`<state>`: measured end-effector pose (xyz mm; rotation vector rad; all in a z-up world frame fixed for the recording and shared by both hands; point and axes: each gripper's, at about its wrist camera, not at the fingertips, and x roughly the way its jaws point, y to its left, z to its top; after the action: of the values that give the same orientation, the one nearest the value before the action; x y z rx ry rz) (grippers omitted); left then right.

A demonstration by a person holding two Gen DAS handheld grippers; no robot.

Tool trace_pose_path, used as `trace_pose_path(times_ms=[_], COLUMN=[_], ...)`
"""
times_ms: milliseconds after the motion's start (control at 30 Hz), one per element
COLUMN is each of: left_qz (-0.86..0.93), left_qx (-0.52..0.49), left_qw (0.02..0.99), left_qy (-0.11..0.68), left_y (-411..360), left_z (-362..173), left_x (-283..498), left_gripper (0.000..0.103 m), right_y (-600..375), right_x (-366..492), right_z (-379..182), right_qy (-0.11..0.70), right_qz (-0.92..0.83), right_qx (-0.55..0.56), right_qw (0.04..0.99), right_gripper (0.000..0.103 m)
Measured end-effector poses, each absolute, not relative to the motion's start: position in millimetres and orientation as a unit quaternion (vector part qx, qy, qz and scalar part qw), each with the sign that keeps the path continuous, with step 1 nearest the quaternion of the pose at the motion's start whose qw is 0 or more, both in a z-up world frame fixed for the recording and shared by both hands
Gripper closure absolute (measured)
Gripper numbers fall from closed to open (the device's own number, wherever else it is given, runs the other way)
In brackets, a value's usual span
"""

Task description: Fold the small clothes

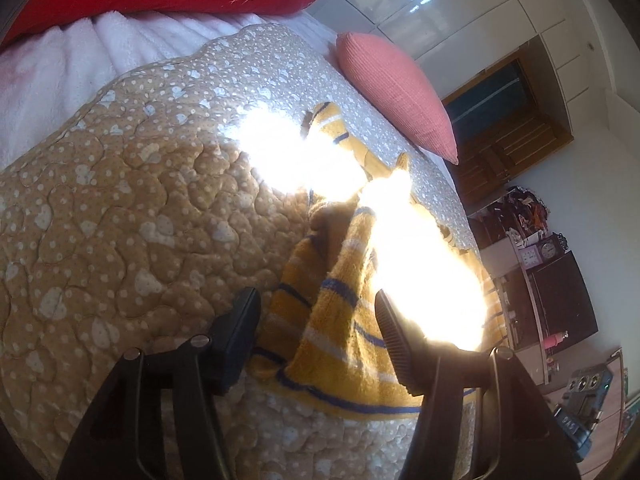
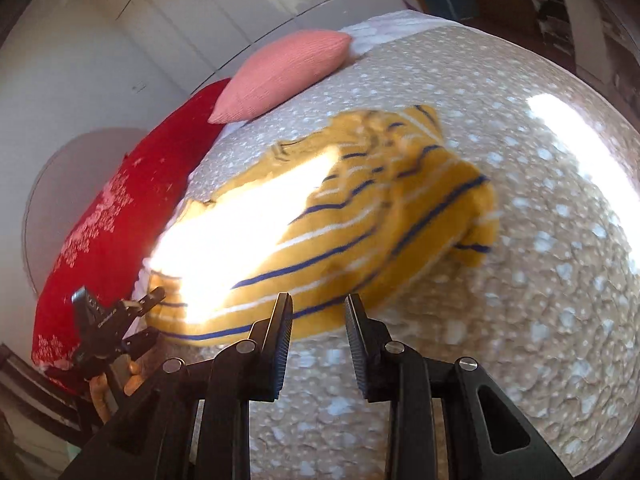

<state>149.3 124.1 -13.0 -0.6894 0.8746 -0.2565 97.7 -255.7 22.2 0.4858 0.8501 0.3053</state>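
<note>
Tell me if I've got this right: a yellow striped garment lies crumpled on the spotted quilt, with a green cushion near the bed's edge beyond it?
Nearly. The cushion is pink, not green, as both wrist views show. The rest holds: the yellow striped garment lies crumpled on the spotted quilt, and the cushion sits near the bed's edge beyond it.

Your left gripper (image 1: 316, 320) and right gripper (image 2: 318, 312) are both matte black plastic. Ribbed pads line the fingers (image 2: 280, 336), silver pivot screws (image 2: 246, 347) sit on the linkage arms.
</note>
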Motion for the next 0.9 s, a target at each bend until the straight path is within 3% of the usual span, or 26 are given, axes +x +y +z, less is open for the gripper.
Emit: trace_pose_path(times_ms=[67,133,233,300,367,433,633,900], left_qz=[-0.127,-0.128,-0.129,-0.13,-0.133,-0.123,-0.046,-0.006], left_qx=[-0.33,-0.331,-0.33,-0.336,-0.348,-0.357,-0.37,-0.393], left_qw=[0.84,0.839,0.84,0.84,0.842,0.847,0.864,0.856], left_qy=[0.411,0.414,0.411,0.405,0.391,0.375,0.338,0.336], left_y=[119.6,118.4,126.3,135.1,147.2,162.6,216.2,242.5], left_z=[-13.1,-15.1,-14.3,-10.5,-5.2,0.6,9.0,-0.2], left_x=[147.2,146.8,142.7,139.7,136.2,133.0,124.8,125.5], left_gripper=[0.061,0.069,0.07,0.062,0.043,0.038,0.031,0.031], right_y=[-220.0,-182.1,-129.0,-95.8,-68.4,-45.4,-6.9,42.5], right_x=[119.3,149.8,194.8,221.2,244.5,262.8,279.7,276.3], right_z=[29.4,32.6,29.4,24.9,19.0,11.8,5.8,-4.6], right_qy=[0.408,0.415,0.439,0.456,0.468,0.486,0.489,0.48], right_qz=[0.175,0.202,0.218,0.222,0.219,0.213,0.186,0.12], right_qx=[0.211,0.184,0.159,0.14,0.121,0.107,0.06,-0.106], right_qw=[0.871,0.868,0.857,0.85,0.847,0.841,0.85,0.863], right_gripper=[0.064,0.056,0.055,0.054,0.054,0.05,0.028,0.023])
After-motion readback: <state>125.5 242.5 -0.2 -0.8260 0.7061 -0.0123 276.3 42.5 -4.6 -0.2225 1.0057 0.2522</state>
